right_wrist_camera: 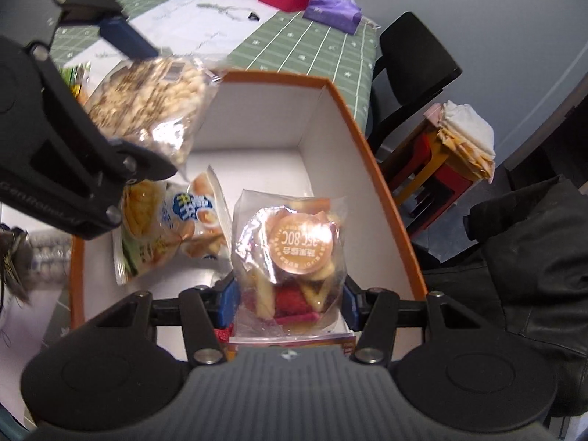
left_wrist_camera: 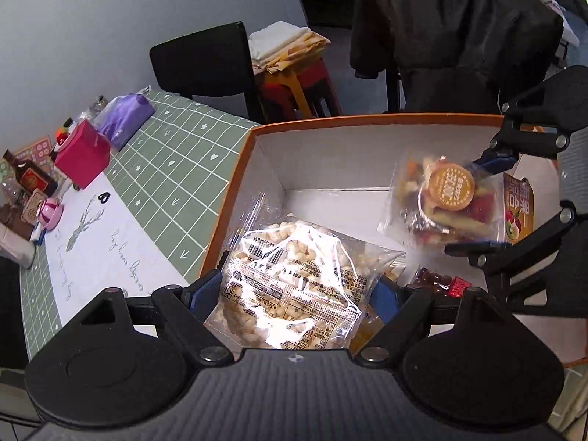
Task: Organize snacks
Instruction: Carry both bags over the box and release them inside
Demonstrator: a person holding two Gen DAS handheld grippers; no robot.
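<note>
Two snack packs are hanging over an orange-rimmed box [left_wrist_camera: 235, 180] on the bench [left_wrist_camera: 176, 169] as a person is sorting snacks with a tool in each hand. The left hand-held gripper [left_wrist_camera: 294, 294] is clamping a clear bag of pale puffed snacks [left_wrist_camera: 294, 279] between its blue pads, the bag fanning out ahead of the fingers above the near-left part of the box, apparently held high so it can be lowered inside without snagging the wall. The right hand-held gripper [right_wrist_camera: 290, 297] is pinching a clear pack of mixed dried fruit [right_wrist_camera: 294, 253] by its lower end, its round copper sticker facing the camera, the pack standing up ahead of the fingers over the white floor of the box. Both packs seem to be heading into the box, and the wide white floor ahead of each tool suggests there is room to set them side by side. The left wrist view is showing what the right cannot: a small pack of dark red candies [left_wrist_camera: 441, 281] just right of the left tool, and an orange fruit-print packet [left_wrist_camera: 518, 205] beyond the dried fruit. The right wrist view is alone in showing a blue-and-yellow snack bag [right_wrist_camera: 176, 220] already lying on the box floor, below the puffed snacks, to the left of the right tool.
</note>
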